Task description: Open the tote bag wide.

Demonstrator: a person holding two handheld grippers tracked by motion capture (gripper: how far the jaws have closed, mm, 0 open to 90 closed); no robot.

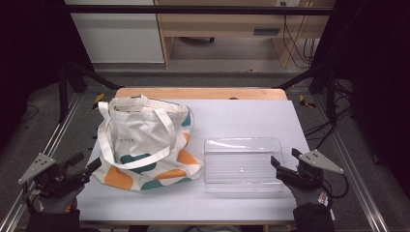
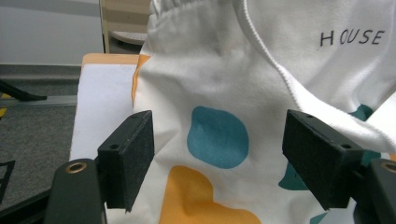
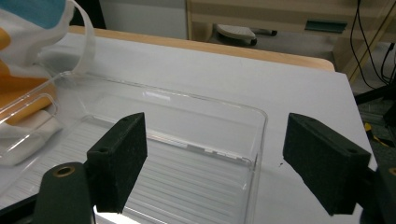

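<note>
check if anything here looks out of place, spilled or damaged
Nothing stands out. The tote bag lies slumped but intact on the white table, its handles draped over it. The clear tray sits empty and square beside it, with no cracks or spills showing. Both grippers, left and right, are open.
</note>
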